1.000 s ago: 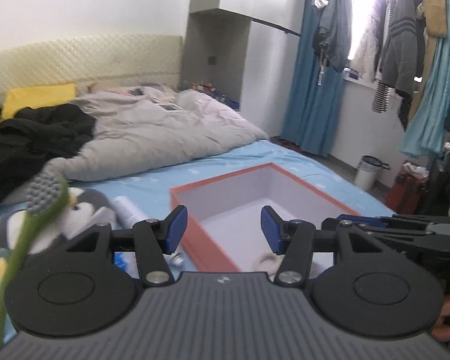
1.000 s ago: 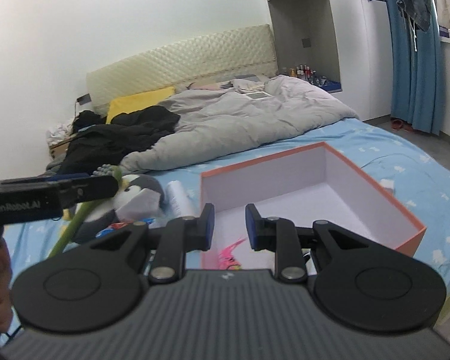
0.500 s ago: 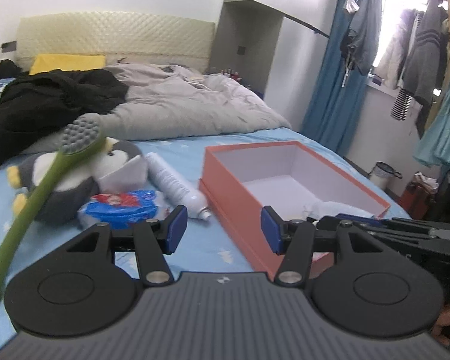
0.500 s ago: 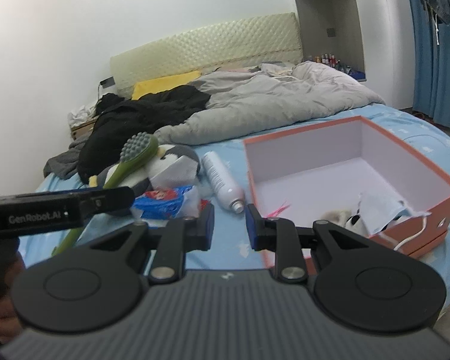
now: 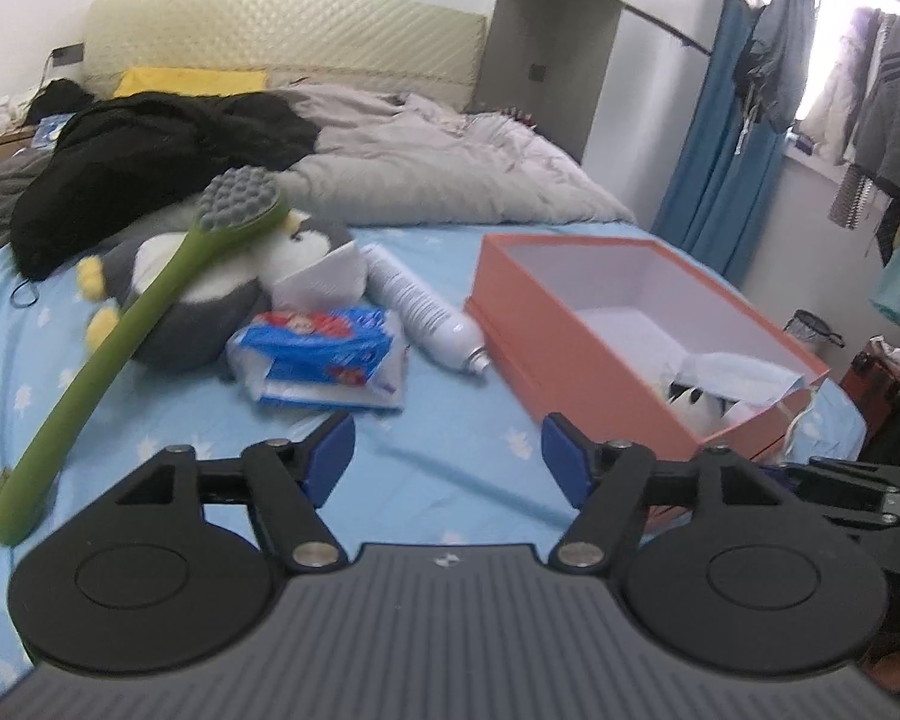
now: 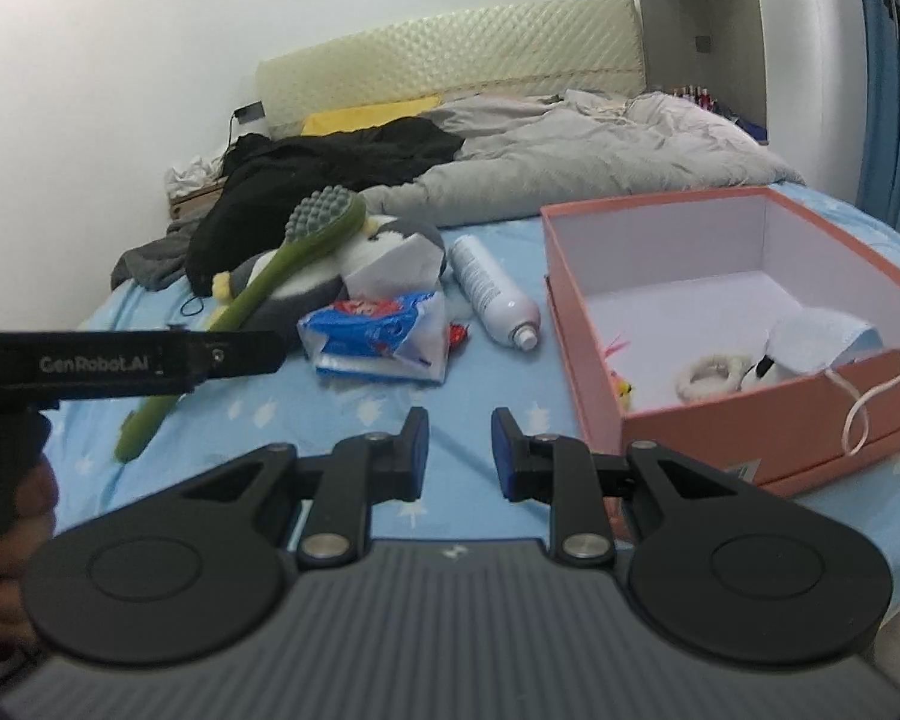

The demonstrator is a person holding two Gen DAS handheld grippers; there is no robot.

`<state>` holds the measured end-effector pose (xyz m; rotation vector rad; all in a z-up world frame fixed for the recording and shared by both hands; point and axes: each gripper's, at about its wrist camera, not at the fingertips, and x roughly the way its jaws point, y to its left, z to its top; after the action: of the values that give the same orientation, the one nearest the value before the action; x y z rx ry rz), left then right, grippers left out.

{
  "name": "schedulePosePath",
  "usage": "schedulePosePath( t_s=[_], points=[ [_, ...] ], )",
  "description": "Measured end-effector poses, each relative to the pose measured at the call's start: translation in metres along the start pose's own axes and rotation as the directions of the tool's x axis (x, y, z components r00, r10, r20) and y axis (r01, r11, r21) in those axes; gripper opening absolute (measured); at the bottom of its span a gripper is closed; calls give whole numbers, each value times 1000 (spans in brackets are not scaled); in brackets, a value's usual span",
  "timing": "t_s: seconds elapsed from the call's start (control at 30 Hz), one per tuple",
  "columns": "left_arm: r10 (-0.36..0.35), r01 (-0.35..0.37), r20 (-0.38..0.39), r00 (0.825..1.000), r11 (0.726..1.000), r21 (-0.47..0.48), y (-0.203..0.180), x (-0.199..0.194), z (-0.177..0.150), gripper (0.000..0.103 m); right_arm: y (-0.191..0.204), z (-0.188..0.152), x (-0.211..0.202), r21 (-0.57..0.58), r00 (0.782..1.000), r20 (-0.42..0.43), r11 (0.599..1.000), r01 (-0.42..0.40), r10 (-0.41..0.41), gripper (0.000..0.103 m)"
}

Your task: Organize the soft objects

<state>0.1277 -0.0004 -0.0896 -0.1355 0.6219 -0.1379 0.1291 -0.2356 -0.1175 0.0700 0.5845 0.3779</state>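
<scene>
A grey and white plush penguin lies on the blue bed sheet with a green long-handled brush across it. Beside it are a blue tissue pack and a white bottle. An orange box holds a face mask, a white fluffy ring and small soft toys. My left gripper hovers over the sheet in front of the pack, its jaws opening, nothing between them. My right gripper stands narrowly open and empty before the box.
A grey duvet and black clothing fill the far half of the bed. Blue curtains and hanging clothes stand to the right, with a bin on the floor. The left gripper's body crosses the right wrist view.
Both grippers have come down and drifted left, so the penguin, tissue pack and bottle now show fully. The left jaws have spread wider. The right jaws kept their gap.
</scene>
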Motion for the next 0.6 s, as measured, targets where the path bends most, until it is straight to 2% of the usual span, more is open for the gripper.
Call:
schedulePosePath(
  t_s=[0.27, 0.6],
  points=[
    [49, -52, -42, 998, 997, -55, 28, 9, -21, 76, 12, -20, 18, -10, 998, -60, 1000, -21, 20, 26],
    [101, -110, -81, 992, 988, -112, 65, 53, -30, 76, 21, -30, 63, -53, 988, -151, 997, -47, 39, 26]
  ],
)
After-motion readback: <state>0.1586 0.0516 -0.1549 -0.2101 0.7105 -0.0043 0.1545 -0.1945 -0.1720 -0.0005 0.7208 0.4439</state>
